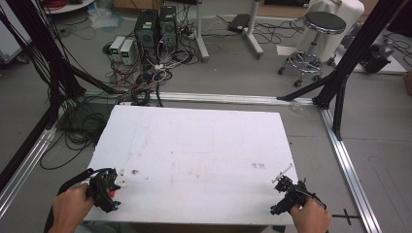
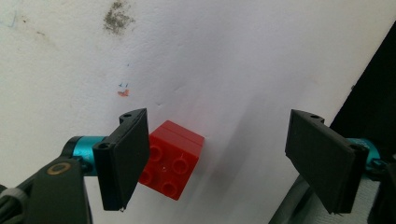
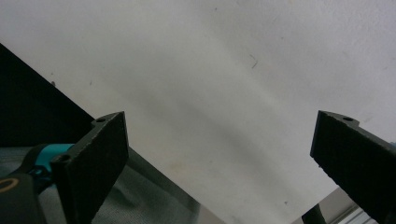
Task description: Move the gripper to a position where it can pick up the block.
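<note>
A person sits at a white surface (image 1: pixel 194 141), holding a hand-held gripper in each hand near the front corners. The left hand-held gripper (image 2: pixel 224 158) has its jaws spread wide and holds nothing. In the left gripper view, a small red building brick (image 2: pixel 172 158) lies on the surface between those jaws, tight against the jaw on the left of that view, possibly touching it, and well apart from the other jaw. The brick is nearly square, studs turned toward the camera, so no long axis stands out. In the high view the left hand-held gripper (image 1: pixel 114 189) sits at the near left corner, with a speck of red just beside it. The left hand (image 1: pixel 70 208) grips its tool from behind, forearm entering from the bottom edge. The right hand-held gripper (image 1: pixel 284 187) rests at the near right corner, well apart from the brick, jaws also spread wide and empty over bare surface near its edge. The left side is plainly nearer, so any grasp would likely fall to it.
</note>
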Motion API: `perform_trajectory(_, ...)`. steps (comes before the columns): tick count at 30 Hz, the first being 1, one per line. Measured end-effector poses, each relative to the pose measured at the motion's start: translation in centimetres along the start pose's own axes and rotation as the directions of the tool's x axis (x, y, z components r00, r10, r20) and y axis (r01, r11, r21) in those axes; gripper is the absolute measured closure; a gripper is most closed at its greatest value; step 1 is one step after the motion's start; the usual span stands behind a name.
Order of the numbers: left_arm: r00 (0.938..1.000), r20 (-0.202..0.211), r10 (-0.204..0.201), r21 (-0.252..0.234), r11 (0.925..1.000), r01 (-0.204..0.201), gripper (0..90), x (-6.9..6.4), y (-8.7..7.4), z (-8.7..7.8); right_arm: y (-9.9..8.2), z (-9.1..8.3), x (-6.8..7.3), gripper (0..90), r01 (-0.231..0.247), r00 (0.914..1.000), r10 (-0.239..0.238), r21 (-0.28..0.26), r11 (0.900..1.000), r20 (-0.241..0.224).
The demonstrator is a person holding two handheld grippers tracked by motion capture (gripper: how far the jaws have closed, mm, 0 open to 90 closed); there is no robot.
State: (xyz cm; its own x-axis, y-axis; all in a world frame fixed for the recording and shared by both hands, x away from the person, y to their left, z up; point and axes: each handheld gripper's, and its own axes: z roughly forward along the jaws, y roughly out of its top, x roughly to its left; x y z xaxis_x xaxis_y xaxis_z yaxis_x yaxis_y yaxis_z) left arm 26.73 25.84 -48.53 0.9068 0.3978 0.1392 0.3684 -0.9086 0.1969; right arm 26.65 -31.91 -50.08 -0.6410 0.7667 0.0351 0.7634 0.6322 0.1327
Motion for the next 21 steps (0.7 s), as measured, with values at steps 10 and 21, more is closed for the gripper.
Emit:
perform_trajectory(10,0.9999,-0.01,-0.01,-0.028,0.9996,0.009,22.3,0.11,-0.25,-0.17,-0.09,-0.03,-0.03,3.7,0.0,1.0,0.0,0.005,1.0,0.006)
perform_trajectory(21,1.0,0.003,0.0,-0.024,0.9997,0.0,22.3,0.04,-0.15,-0.1,-0.17,-0.06,-0.01,3.8,-0.005,1.0,0.005,0.001,1.0,0.006)
